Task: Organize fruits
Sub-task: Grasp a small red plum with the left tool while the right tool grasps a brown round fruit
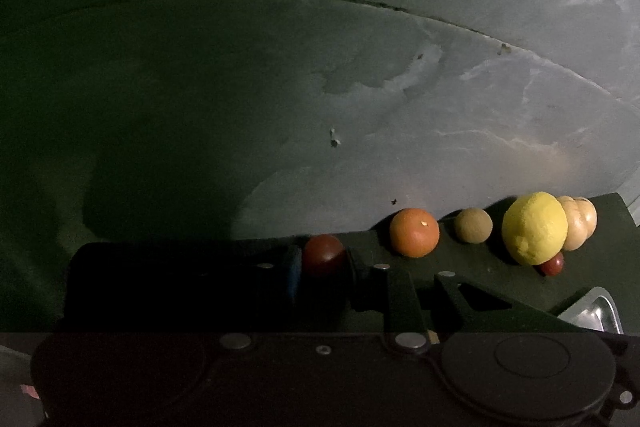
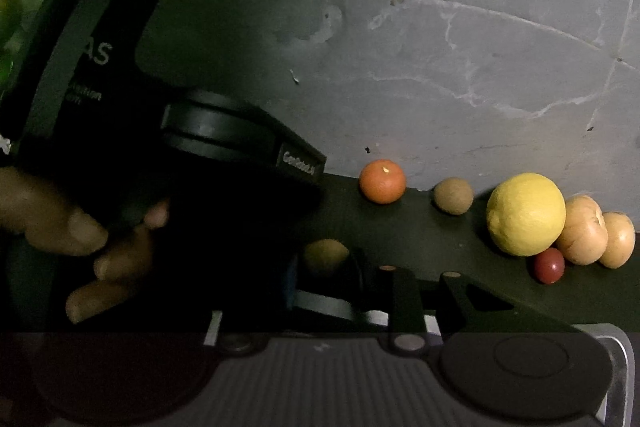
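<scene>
A red fruit is clamped in the left tongs, a greenish fruit in the right tongs; the steel tray lies to the lower right.

Probably a plain home corner (too dim to be sure): a patchy, cracked grey plaster wall at twelve o'clock behind a dark tabletop.
</scene>
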Available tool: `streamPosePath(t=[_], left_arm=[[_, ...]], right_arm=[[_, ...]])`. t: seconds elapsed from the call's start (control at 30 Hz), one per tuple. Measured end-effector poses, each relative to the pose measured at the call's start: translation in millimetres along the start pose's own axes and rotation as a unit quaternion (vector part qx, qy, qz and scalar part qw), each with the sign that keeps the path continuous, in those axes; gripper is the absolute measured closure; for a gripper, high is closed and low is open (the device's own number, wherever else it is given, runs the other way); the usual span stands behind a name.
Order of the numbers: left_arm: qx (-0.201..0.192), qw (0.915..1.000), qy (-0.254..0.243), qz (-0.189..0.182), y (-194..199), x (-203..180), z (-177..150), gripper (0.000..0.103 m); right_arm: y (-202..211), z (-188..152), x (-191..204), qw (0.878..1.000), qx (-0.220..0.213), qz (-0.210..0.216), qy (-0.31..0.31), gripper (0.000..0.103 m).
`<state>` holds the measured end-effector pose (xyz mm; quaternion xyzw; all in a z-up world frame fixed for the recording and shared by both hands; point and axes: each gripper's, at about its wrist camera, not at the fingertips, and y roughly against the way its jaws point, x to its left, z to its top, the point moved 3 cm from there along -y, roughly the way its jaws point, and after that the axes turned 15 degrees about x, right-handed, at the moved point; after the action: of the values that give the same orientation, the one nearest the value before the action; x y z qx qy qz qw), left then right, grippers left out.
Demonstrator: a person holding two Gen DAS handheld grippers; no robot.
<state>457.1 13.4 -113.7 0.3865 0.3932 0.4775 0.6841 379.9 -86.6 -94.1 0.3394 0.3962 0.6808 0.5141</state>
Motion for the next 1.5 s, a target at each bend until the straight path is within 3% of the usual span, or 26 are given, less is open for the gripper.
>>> streamPosePath(t=[0.3,0.6,0.9,1.17,1.5], left_arm=[[-0.005,0.9999,0.01,0.003,12.9,1.3,-15.1,0.079],[-0.007,0.9998,0.015,0.005,15.1,3.2,-20.9,0.079],[-0.019,0.9996,0.02,0.006,24.8,6.8,-28.2,0.079],[-0.025,0.9994,0.022,0.004,40.9,2.9,-40.2,0.079],[-0.021,0.9998,0.007,-0.003,59.1,-17.5,-67.0,0.079]], right_arm=[[3.1,-5.9,3.2,1.0,-0.004,-0.008,0.003,0.076],[-6.1,0.5,-0.8,1.0,0.001,-0.009,-0.009,0.068],[-5.5,-1.2,-1.6,1.0,-0.003,-0.005,-0.008,0.073],[21.6,-13.7,1.5,0.999,-0.036,-0.009,-0.009,0.073],[65.1,-43.3,-9.9,0.998,-0.047,-0.021,-0.026,0.072]])
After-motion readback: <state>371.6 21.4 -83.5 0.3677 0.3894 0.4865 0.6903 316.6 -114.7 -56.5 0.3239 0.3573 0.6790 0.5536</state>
